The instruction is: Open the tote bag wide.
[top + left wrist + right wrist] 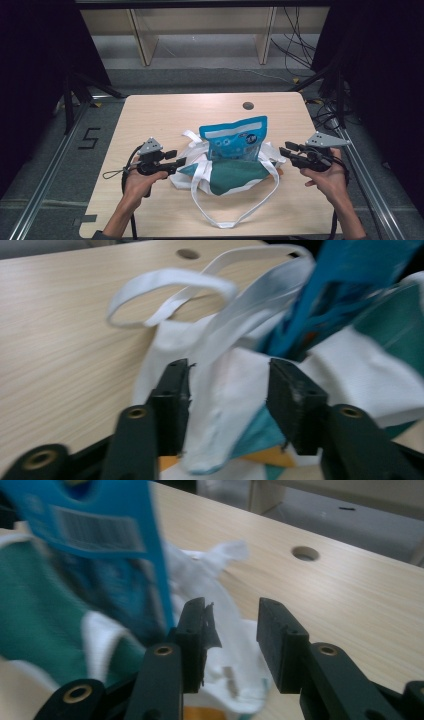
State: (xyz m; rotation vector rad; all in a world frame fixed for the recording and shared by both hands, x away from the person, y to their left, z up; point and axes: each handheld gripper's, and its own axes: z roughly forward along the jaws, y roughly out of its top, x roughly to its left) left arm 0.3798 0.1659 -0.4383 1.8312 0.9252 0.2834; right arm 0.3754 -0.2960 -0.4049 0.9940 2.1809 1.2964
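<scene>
A white-and-green tote bag (227,172) lies at the centre of the pale wood worktop (150,115), a blue pouch (234,139) standing upright in its mouth, seen from the high view. The left hand-held gripper (181,162) sits at the bag's nine o'clock and the right hand-held gripper (283,151) at its three o'clock, each held in a hand. The left gripper view adds what the overhead frame cannot: the left hand-held gripper's (227,385) jaws stand parted with a fold of white cloth between them, apparently not pinched, though the frame is blurred. One white strap (170,287) loops over the wood at eleven o'clock. In the right gripper view the right hand-held gripper (231,630) is likewise open, bag cloth lying under it, nothing clamped. That view alone shows a barcode (95,530) on the pouch's back; its other print is too soft to read. A "5" (89,138) is marked on the floor at nine o'clock of the worktop.
</scene>
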